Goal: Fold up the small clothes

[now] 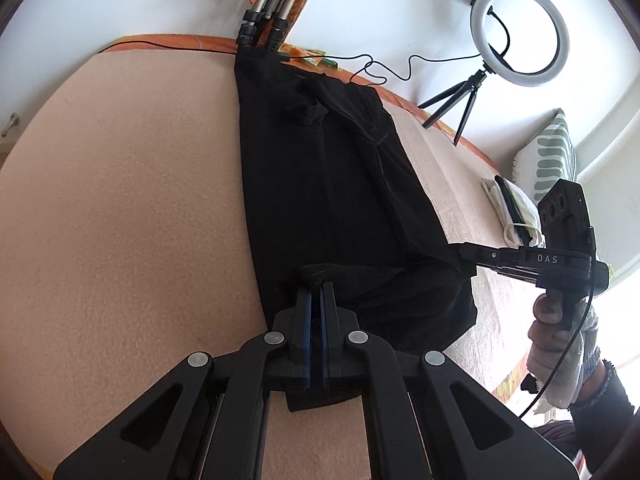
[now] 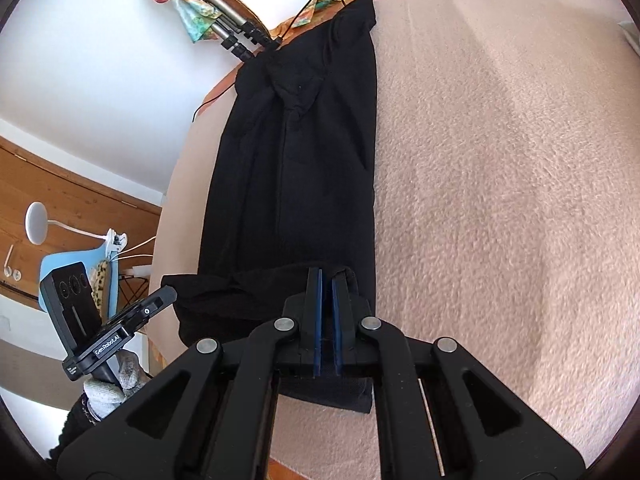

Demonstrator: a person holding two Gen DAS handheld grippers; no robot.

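A black garment (image 1: pixel 336 184) lies stretched lengthwise on a peach blanket (image 1: pixel 120 200), folded into a long narrow strip. My left gripper (image 1: pixel 316 286) is shut on its near hem at the left corner. My right gripper (image 2: pixel 326 274) is shut on the near hem at the other corner, and it also shows in the left wrist view (image 1: pixel 460 254) pinching the cloth. The near hem is lifted and curls over between the two grippers. The garment (image 2: pixel 304 160) reaches to the far edge of the bed. The left gripper appears in the right wrist view (image 2: pixel 170 292).
A ring light on a small tripod (image 1: pixel 516 36) stands at the far right on the blanket. Tripod legs (image 1: pixel 260 20) and a cable (image 1: pixel 384 68) lie at the far edge. A patterned pillow (image 1: pixel 552 156) and a folded white cloth (image 1: pixel 508 208) sit at the right.
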